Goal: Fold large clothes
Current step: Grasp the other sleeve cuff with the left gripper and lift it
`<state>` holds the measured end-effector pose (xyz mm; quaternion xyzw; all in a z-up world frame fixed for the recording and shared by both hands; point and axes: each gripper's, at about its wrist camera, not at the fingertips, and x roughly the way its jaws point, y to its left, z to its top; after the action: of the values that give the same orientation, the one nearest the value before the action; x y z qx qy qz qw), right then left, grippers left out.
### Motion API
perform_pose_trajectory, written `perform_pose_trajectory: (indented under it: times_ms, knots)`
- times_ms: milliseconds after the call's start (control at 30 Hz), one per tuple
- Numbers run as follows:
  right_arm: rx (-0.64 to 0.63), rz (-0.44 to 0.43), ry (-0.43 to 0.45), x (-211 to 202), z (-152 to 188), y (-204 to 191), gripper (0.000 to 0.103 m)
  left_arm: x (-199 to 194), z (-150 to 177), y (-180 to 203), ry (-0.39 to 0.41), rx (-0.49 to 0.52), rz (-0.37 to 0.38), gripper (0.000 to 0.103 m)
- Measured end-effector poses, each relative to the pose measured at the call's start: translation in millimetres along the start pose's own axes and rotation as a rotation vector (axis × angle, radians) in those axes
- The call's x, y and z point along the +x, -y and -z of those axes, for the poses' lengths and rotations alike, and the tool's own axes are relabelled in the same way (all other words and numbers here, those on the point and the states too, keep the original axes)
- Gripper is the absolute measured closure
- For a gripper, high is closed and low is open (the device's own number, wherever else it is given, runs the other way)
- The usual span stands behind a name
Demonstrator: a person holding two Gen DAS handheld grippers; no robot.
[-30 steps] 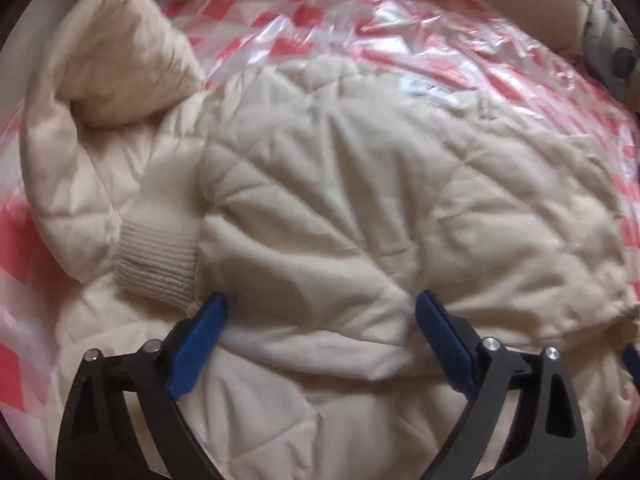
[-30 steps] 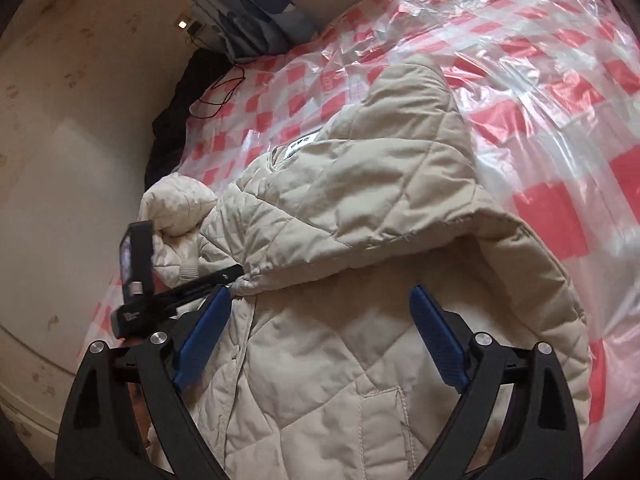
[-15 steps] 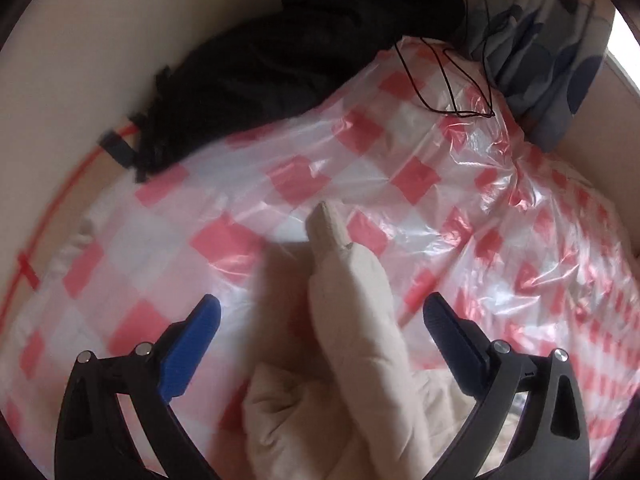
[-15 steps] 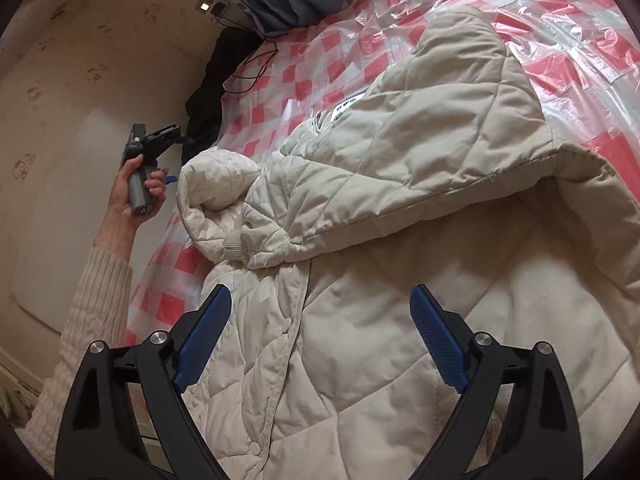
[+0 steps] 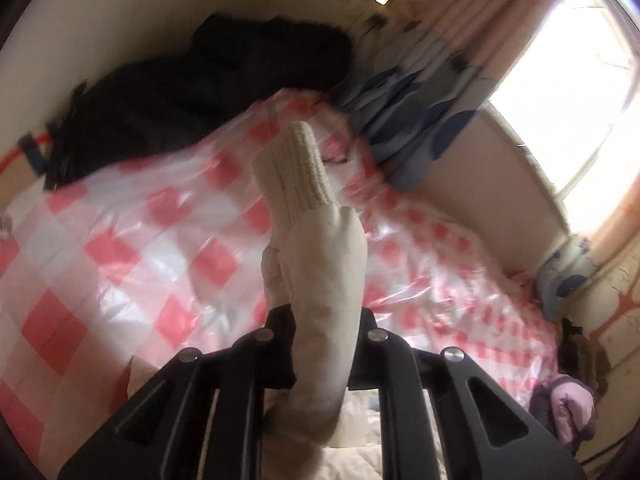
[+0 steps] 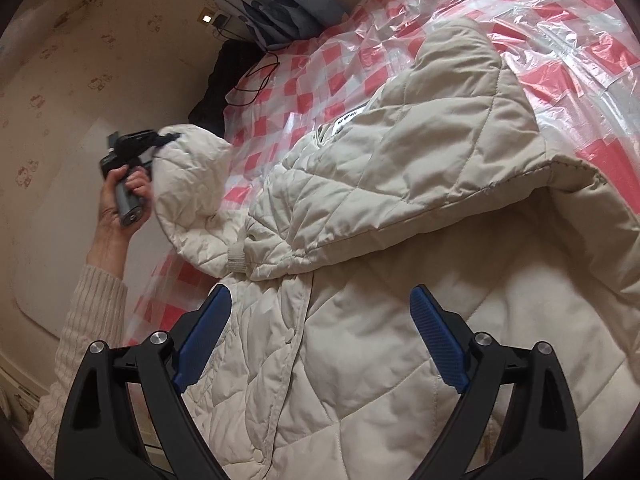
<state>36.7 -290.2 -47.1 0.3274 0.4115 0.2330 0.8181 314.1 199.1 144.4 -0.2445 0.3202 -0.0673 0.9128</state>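
Your left gripper (image 5: 324, 320) has just snapped closed, jaws clamped on the sleeve (image 5: 320, 280); your right gripper (image 6: 320, 340) hovers, jaws spread wide, pads gripping nothing.

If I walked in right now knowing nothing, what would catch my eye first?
Probably the big cream quilted jacket sprawled across the bed's red-and-white checked plastic cover, its hood spread toward the far side. Next, the left tool clamped on the jacket's sleeve, holding it up so the ribbed cuff sticks out in front. The right tool, with blue pads, hangs open and empty above the jacket's front.
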Motion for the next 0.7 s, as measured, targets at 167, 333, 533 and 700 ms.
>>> perform_pose_trajectory:
  times_ms: [167, 333, 533, 700]
  knots:
    - [0.100, -0.010, 0.087, -18, -13, 26, 0.016, -55, 36, 98, 0.076, 0.174, 0.247, 0.089]
    - [0.247, -0.119, 0.182, -44, -29, 64, 0.015, -14, 154, 173, -0.048, 0.345, 0.394, 0.089]
    - [0.307, -0.187, 0.206, -57, -43, 84, 0.010, 95, 337, 207, -0.442, 0.612, 0.264, 0.088]
    - [0.410, -0.260, 0.173, -50, -43, 102, 0.010, 65, 371, 201, -0.336, 0.781, 0.188, 0.073]
